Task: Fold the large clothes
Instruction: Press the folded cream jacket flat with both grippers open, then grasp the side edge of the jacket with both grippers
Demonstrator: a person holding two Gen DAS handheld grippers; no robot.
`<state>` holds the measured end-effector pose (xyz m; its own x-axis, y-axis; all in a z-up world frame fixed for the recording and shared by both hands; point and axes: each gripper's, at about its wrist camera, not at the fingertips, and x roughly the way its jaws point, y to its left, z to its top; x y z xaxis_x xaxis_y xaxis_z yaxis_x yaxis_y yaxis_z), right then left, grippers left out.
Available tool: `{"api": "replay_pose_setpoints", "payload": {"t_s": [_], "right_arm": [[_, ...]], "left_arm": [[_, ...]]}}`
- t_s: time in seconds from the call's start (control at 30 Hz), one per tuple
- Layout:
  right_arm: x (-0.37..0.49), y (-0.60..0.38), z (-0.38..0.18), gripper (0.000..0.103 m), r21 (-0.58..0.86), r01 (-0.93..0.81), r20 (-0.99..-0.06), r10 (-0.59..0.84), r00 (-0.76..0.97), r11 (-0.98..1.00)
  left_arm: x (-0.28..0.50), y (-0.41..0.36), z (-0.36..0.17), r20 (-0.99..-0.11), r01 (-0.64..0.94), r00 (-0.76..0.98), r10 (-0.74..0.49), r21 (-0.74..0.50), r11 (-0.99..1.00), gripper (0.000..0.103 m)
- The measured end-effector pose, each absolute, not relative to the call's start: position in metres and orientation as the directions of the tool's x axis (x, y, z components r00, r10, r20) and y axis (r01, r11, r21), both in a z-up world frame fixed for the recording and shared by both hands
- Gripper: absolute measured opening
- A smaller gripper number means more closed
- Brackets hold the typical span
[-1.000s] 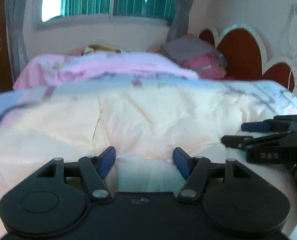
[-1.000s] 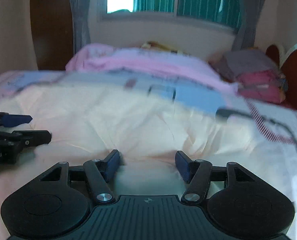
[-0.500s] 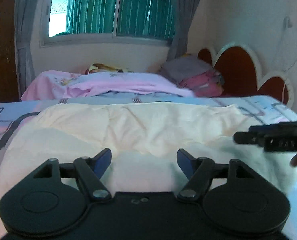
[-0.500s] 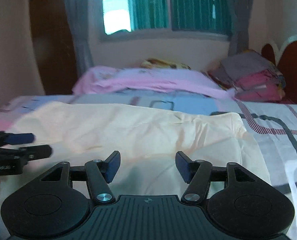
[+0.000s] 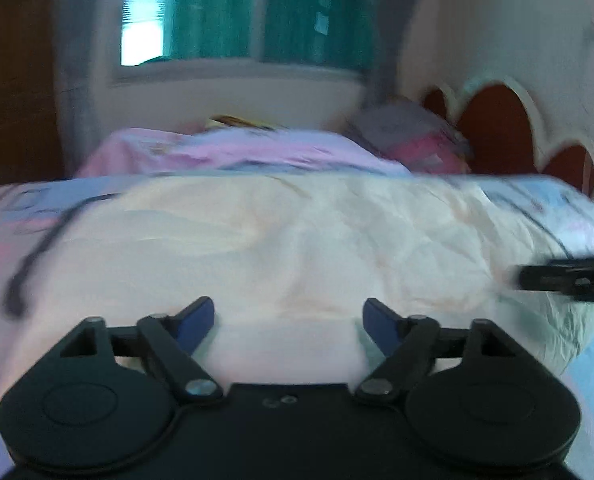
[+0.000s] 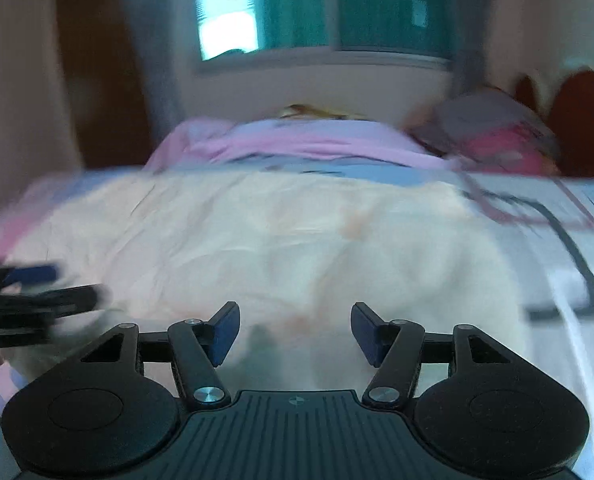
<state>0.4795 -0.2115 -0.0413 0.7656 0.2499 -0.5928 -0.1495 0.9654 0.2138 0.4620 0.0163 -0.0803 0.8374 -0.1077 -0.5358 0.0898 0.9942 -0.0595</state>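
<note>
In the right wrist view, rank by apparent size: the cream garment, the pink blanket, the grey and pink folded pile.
1. Cream fabric garment, spread across the bed, by far the largest.
2. Pink blanket behind it.
3. Grey and pink folded pile.
The last two lie farther away, so true sizes are unsure.

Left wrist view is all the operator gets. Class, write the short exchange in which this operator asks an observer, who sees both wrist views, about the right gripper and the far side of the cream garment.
Operator: Only a blurred dark tip of the right gripper shows at my right edge. Are its fingers apart?
Observer: Yes. In the right wrist view its blue-padded fingers stand apart, with cream cloth lying below the gap and nothing visibly pinched.
Operator: Where does the cream garment end on that side?
Observer: Its right edge rests on the bedsheet, just short of a thick dark line printed there.
</note>
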Motion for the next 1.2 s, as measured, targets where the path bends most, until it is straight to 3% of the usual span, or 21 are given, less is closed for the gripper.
{"api": "replay_pose_setpoints", "payload": {"t_s": [0.1,0.13,0.17,0.27,0.33,0.43,0.57,0.7,0.77,0.8,0.87,0.9,0.97,1.2], "right_arm": [[0.456,-0.257,-0.044,0.064,0.293,-0.017,-0.613,0.202,0.764,0.956],[0.448,-0.271,-0.046,0.083,0.321,0.025,-0.618,0.189,0.763,0.947],[0.441,-0.284,-0.049,0.090,0.359,0.057,-0.615,0.190,0.765,0.932],[0.429,-0.314,-0.063,0.090,0.474,0.138,-0.627,0.223,0.746,0.870],[0.431,-0.330,-0.077,0.090,0.604,0.196,-0.614,0.294,0.733,0.772],[0.433,-0.343,-0.099,0.090,0.752,0.251,-0.550,0.371,0.748,0.609],[0.435,-0.345,-0.112,0.090,0.833,0.273,-0.485,0.398,0.779,0.482],[0.457,-0.337,-0.113,0.089,0.827,0.271,-0.493,0.403,0.771,0.492],[0.467,-0.334,-0.111,0.075,0.801,0.285,-0.526,0.389,0.757,0.527],[0.472,-0.333,-0.110,0.069,0.786,0.298,-0.544,0.377,0.750,0.541],[0.479,-0.332,-0.110,0.047,0.787,0.285,-0.540,0.386,0.748,0.547],[0.475,-0.330,-0.108,0.043,0.779,0.272,-0.538,0.381,0.752,0.564],[0.475,-0.325,-0.101,0.029,0.759,0.238,-0.536,0.372,0.758,0.606],[0.454,-0.317,-0.075,0.024,0.728,0.177,-0.518,0.363,0.774,0.663]], "left_arm": [[0.430,0.053,-0.080,-0.539,-0.045,0.842,-0.008,-0.085,0.995,0.082],[0.418,0.065,-0.081,-0.543,-0.095,0.839,0.034,-0.084,0.992,0.082],[0.407,0.075,-0.083,-0.551,-0.138,0.832,0.071,-0.081,0.987,0.082],[0.387,0.103,-0.093,-0.592,-0.239,0.797,0.122,-0.124,0.963,0.082],[0.382,0.123,-0.103,-0.616,-0.277,0.787,0.044,-0.289,0.916,0.080],[0.379,0.144,-0.116,-0.528,-0.286,0.846,-0.076,-0.570,0.771,0.076],[0.401,0.147,-0.135,-0.512,-0.315,0.849,-0.129,-0.688,0.654,0.068],[0.422,0.148,-0.138,-0.495,-0.336,0.862,-0.107,-0.718,0.610,0.068],[0.429,0.149,-0.142,-0.499,-0.342,0.861,-0.100,-0.713,0.612,0.061],[0.433,0.149,-0.143,-0.505,-0.341,0.856,-0.106,-0.708,0.618,0.048],[0.438,0.149,-0.141,-0.508,-0.323,0.852,-0.123,-0.698,0.639,0.033],[0.440,0.147,-0.137,-0.511,-0.313,0.851,-0.123,-0.681,0.661,0.027],[0.439,0.141,-0.126,-0.510,-0.294,0.853,-0.116,-0.651,0.700,0.020],[0.414,0.131,-0.093,-0.470,-0.242,0.875,-0.114,-0.629,0.739,0.018]]}}
